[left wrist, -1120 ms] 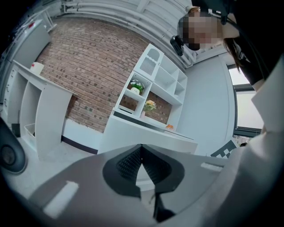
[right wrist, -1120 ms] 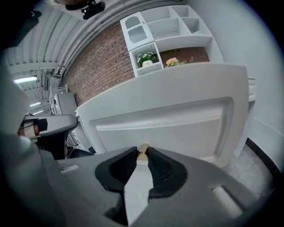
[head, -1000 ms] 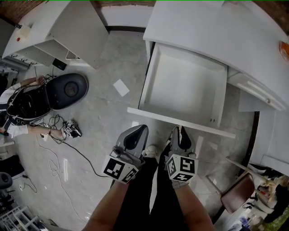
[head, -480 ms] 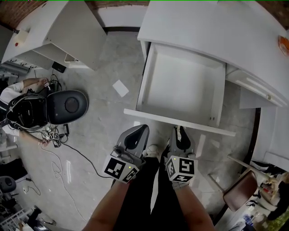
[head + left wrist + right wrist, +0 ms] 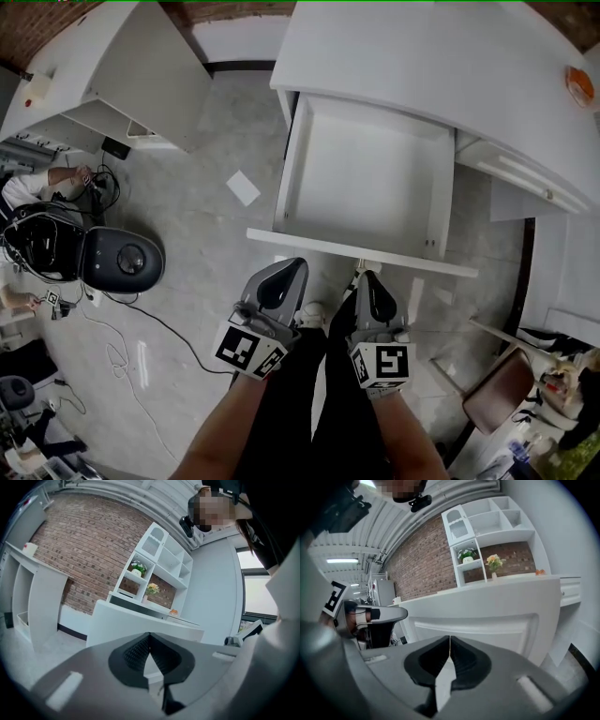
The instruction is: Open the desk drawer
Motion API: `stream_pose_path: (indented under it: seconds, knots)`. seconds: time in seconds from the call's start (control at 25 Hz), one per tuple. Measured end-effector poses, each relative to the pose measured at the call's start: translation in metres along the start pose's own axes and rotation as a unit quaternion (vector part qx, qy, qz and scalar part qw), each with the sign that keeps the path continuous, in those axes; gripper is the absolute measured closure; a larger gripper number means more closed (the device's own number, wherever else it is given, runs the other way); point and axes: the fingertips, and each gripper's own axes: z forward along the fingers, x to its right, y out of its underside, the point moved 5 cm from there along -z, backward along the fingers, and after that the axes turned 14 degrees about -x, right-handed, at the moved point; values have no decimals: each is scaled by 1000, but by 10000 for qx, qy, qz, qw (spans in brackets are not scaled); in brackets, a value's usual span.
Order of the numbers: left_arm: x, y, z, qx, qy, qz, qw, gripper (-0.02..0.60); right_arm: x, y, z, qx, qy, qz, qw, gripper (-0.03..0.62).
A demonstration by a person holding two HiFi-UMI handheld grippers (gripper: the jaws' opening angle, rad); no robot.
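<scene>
- Head view: the drawer [image 5: 361, 183] is pulled well out from under the near edge of the white tabletop [image 5: 412, 56], at its left end. Its inside is bare white, and its front panel runs across the picture just beyond both tool tips.
- Head view: a small orange object [image 5: 578, 84] sits by the tabletop's right edge.
- Head view: the left tongs [image 5: 289, 267] and right tongs [image 5: 367, 277] are side by side, close in front of the drawer front and touching nothing. The marker cubes [image 5: 248, 352] are nearest the camera, over the person's black trousers [image 5: 309, 412].
- Head view: on the floor left of the drawer lie a white sheet of paper [image 5: 244, 187] and, further left, a black rounded seat [image 5: 117, 258]. A second white desk [image 5: 141, 66] stands at upper left.
- Left gripper view: left tongs [image 5: 149, 635] clenched, tips meeting, nothing between them. A white desk side fills the middle ground. Behind it are a brick wall [image 5: 79, 550] and white shelving [image 5: 161, 566] with a green plant [image 5: 137, 568] and flowers [image 5: 151, 588].
- Right gripper view: right tongs [image 5: 449, 639] closing, tips already meeting at the front, nothing between them and nothing gripped.
- Right gripper view: the drawer's framed front panel [image 5: 487, 625] stands straight ahead of the tips, apart from them. The left tongs show at the left edge.
- Right gripper view: shelving holds a plant [image 5: 466, 555] and a vase of flowers [image 5: 493, 564] against brick.
</scene>
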Motion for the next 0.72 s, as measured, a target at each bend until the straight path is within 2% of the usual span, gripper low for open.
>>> stream_pose_path:
  seconds: [0.28, 0.72]
  knots:
    - [12, -14, -4, 16, 94, 106, 9999, 583, 4, -30, -26, 306, -242, -222, 9990, 591]
    - [36, -62, -25, 104, 279, 413, 9987, 583, 8, -87, -77, 698, -250, -410, 9964, 591]
